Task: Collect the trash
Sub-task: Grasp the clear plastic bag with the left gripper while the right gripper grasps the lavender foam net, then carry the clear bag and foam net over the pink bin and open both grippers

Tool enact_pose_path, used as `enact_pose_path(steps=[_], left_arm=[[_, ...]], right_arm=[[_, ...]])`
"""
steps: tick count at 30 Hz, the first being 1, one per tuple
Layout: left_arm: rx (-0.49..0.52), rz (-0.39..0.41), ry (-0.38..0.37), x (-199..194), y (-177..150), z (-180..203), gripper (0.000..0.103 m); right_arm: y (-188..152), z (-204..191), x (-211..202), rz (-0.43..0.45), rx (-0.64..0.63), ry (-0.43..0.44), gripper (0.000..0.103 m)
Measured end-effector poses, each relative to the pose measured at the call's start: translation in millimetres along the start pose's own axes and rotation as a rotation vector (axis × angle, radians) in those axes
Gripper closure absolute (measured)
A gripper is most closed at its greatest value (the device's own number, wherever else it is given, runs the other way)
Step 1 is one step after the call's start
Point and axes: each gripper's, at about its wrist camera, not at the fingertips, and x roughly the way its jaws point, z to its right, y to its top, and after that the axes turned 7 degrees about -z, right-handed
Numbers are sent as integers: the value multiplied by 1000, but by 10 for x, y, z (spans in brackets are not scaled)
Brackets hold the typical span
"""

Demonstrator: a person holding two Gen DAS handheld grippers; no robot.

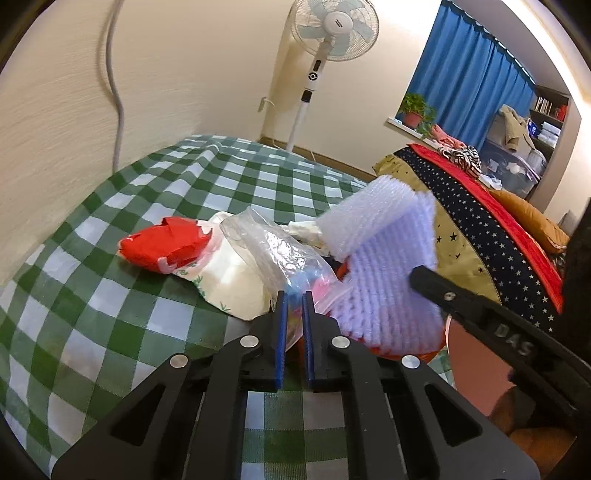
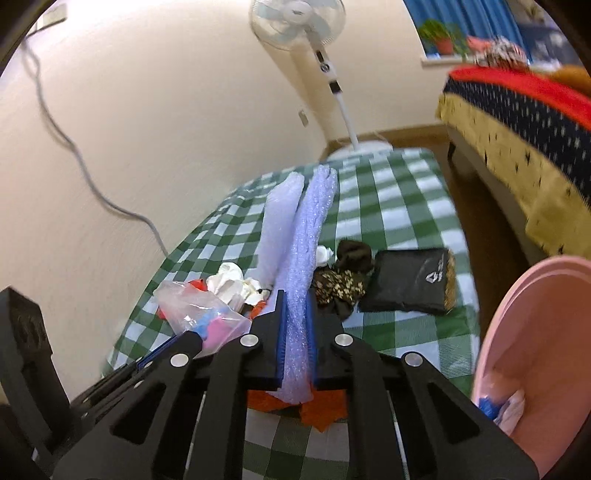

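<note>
The desk (image 2: pixel 406 206), covered by a green-and-white checked cloth, stands against a cream wall (image 1: pixel 166 74). Its far edge lies just short of the base of a standing fan (image 1: pixel 334 29), and its right edge faces a bed (image 2: pixel 517 122) across a strip of bare floor. A pink bin (image 2: pixel 524 332) sits at the near right, beside the desk edge, with some scraps already inside.

The far half of the cloth is bare. A black pouch (image 2: pixel 410 280) lies right of centre, with dark patterned fabric (image 2: pixel 343 280) touching its left side.

The trash is piled at the near centre. The right tongs (image 2: pixel 295 325) are clenched on a folded sheet of white foam wrap (image 2: pixel 306 236), which stands up from between the pads and leans away from them. The left tongs (image 1: pixel 292 321) are clenched on the near end of a clear plastic bag (image 1: pixel 266 243); the bag extends forward from the pads. Just beyond it lie a white printed bag (image 1: pixel 229 284) and a red wrapper (image 1: pixel 162 247), both resting on the cloth, apart from either tongs.
</note>
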Motion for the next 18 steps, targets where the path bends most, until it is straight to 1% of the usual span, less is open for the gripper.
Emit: enact_pose_path(steps=[4,10,15,18], left_arm=[[-12,5,18,-50,-8,4,96],[-5,16,18,-145,8,46,96],[17,33,19,-243,-5,89,96],[28,41,21,-296,-44,110,96]], right_arm=[[17,-27,-189,14,-14,-14,93],[-3,-153,-397,44,-86,-83,93],[-39,-108,-561,63,-91,-123,93],[-53,-50,-649,72,-64,-132,93]])
